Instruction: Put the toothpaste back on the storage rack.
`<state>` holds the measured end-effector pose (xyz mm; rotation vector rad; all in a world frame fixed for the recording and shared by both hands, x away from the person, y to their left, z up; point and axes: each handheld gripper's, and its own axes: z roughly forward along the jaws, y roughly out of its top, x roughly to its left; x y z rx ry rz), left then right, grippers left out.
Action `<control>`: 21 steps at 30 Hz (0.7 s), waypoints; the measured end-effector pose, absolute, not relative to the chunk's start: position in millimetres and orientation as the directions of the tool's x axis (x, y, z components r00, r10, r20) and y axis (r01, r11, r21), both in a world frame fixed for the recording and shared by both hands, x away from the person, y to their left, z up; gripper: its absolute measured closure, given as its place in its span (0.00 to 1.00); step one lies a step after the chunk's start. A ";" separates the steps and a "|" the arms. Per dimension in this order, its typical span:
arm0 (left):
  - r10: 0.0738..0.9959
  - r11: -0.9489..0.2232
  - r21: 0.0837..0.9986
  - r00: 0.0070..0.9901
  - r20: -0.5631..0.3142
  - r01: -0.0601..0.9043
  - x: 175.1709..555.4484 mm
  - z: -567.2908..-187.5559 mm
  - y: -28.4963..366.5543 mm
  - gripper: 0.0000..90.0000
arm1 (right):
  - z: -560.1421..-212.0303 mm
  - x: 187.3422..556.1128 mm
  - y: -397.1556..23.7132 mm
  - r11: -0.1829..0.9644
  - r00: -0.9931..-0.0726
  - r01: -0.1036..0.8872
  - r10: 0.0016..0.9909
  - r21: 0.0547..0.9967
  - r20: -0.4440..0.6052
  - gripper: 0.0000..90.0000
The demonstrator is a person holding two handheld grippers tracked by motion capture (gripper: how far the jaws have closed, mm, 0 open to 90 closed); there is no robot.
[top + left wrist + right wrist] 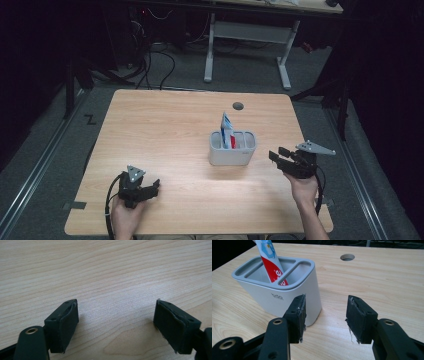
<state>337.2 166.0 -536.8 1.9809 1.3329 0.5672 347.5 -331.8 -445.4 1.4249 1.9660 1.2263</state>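
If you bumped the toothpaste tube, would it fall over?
Probably not. The toothpaste tube leans inside a slot of the grey holder, whose dividers should catch it. The tube looks soft, so it would likely bend or wobble rather than topple out.

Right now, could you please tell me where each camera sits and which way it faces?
High view: above the person's side, looking forward and down on the wooden table; both forearms enter from below, left tool and right tool either side of the grey holder.
Left gripper view: rides the left tool, looking down at bare tabletop between open jaws.
Right gripper view: rides the right tool, facing the holder and toothpaste tube, jaws open.
Shared: high and right gripper views both show holder, tube and table hole.
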 end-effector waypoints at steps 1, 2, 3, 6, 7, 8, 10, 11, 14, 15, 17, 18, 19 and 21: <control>0.924 -0.250 0.735 0.382 -0.014 0.631 337.1 -536.8 166.0 0.23 | -445.4 347.5 -331.8 0.087 -0.388 0.540 0.908 0.837 0.156 0.56; 0.924 -0.250 0.735 0.382 -0.014 0.631 337.1 -536.8 166.0 0.23 | -446.8 347.3 -332.1 0.087 -0.386 0.544 0.909 0.834 0.158 0.56; 0.924 -0.249 0.735 0.382 -0.014 0.631 337.1 -536.8 166.0 0.23 | -449.3 346.8 -332.5 0.083 -0.383 0.546 0.910 0.834 0.160 0.56; 0.924 -0.250 0.735 0.382 -0.014 0.631 337.1 -536.8 166.0 0.23 | -451.3 345.8 -333.0 0.081 -0.383 0.551 0.909 0.831 0.165 0.56; 0.924 -0.250 0.735 0.382 -0.014 0.631 337.2 -536.8 166.0 0.23 | -452.5 345.3 -332.9 0.081 -0.383 0.552 0.909 0.830 0.166 0.56; 0.924 -0.250 0.735 0.382 -0.014 0.631 337.1 -536.8 166.0 0.23 | -454.9 344.6 -333.4 0.083 -0.383 0.556 0.908 0.827 0.167 0.56; 0.924 -0.249 0.735 0.382 -0.014 0.631 337.1 -536.8 165.9 0.23 | -456.0 344.1 -333.6 0.078 -0.379 0.562 0.909 0.824 0.172 0.56; 0.924 -0.249 0.735 0.382 -0.014 0.631 337.1 -536.8 165.9 0.23 | -457.2 344.0 -333.9 0.077 -0.378 0.565 0.909 0.822 0.174 0.56; 0.924 -0.250 0.735 0.382 -0.014 0.631 337.1 -536.8 165.9 0.23 | -460.1 343.2 -333.6 0.079 -0.377 0.570 0.909 0.818 0.175 0.56; 0.924 -0.249 0.735 0.382 -0.014 0.631 337.1 -536.8 165.9 0.23 | -462.3 342.6 -332.8 0.083 -0.379 0.572 0.909 0.816 0.173 0.56; 0.924 -0.249 0.735 0.382 -0.014 0.631 337.1 -536.8 165.9 0.23 | -463.5 342.2 -332.1 0.085 -0.378 0.574 0.910 0.815 0.172 0.56; 0.924 -0.249 0.735 0.382 -0.014 0.631 337.1 -536.8 165.9 0.23 | -466.3 341.9 -331.5 0.087 -0.379 0.576 0.910 0.813 0.171 0.56; 0.924 -0.249 0.735 0.382 -0.014 0.631 337.1 -536.8 165.9 0.23 | -466.3 341.9 -331.5 0.087 -0.379 0.576 0.910 0.813 0.171 0.56; 0.924 -0.249 0.735 0.382 -0.014 0.631 337.1 -536.8 165.9 0.23 | -468.7 341.7 -331.3 0.083 -0.375 0.586 0.910 0.806 0.179 0.56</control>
